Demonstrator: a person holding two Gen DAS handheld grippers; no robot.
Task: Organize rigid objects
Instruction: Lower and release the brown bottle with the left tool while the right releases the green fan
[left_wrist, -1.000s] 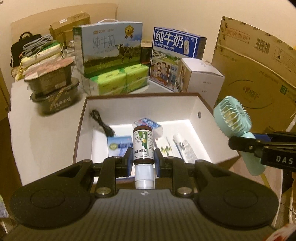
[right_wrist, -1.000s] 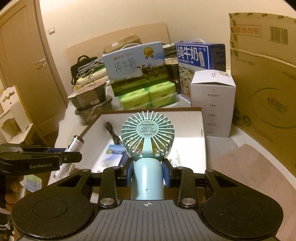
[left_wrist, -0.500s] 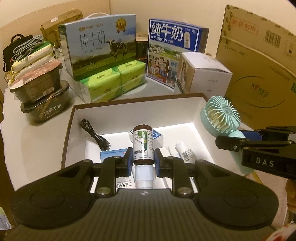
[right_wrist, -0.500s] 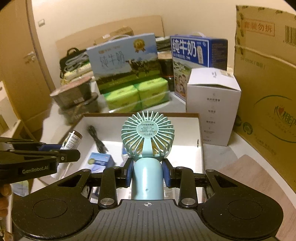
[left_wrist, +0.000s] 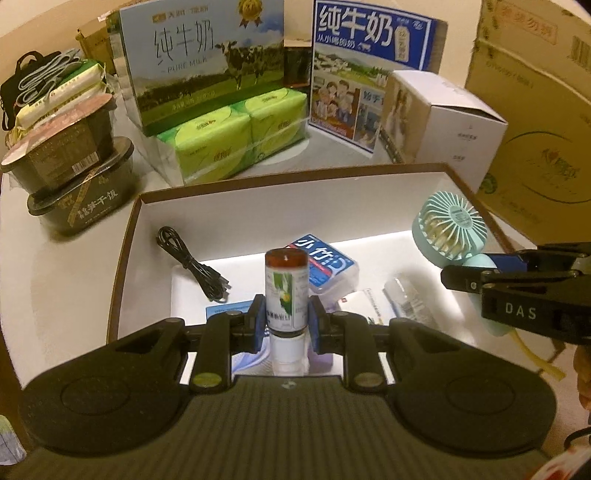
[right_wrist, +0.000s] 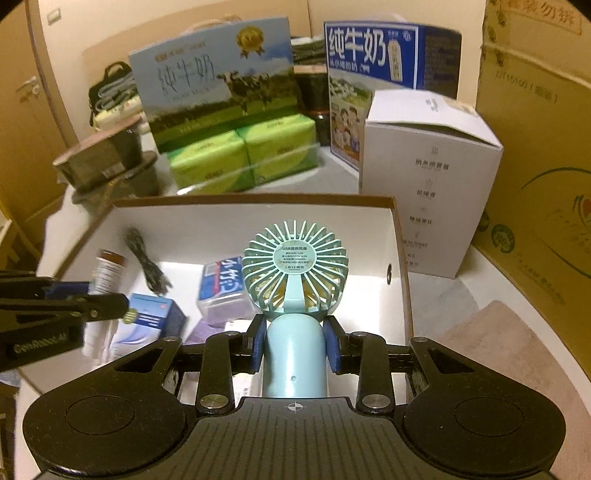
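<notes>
So the job looks partway done. Already lying in the open box (left_wrist: 258, 206): a black cable (left_wrist: 192, 264) near the left wall, a blue-lidded case (left_wrist: 325, 264) mid-floor, a small blue carton (right_wrist: 153, 314), plus a tube (left_wrist: 406, 299) and some flat packs toward the right. Two items aren't in yet, both held above the box opening.

The left gripper (left_wrist: 286, 326) has its pads pinched on the lower body of a brown bottle (left_wrist: 286, 291), white cap end nearest the camera. The right gripper (right_wrist: 295, 347) is clamped on the handle of a teal fan (right_wrist: 295, 266), fan head up and facing the far wall. In the left wrist view the fan sits over the box's right side, close to the right rim.

What's left, judging by this: lower both, let go, pull out.

Room: free floor is mostly back-right and a strip behind the cable. The middle is crowded, so the bottle would prob. land on other stuff unless steered left-centre. The fan head is wide vs. the gap by the right wall, and a white carton (right_wrist: 428, 177) stands just outside that corner. The two grippers are side by side w/ space between.
</notes>
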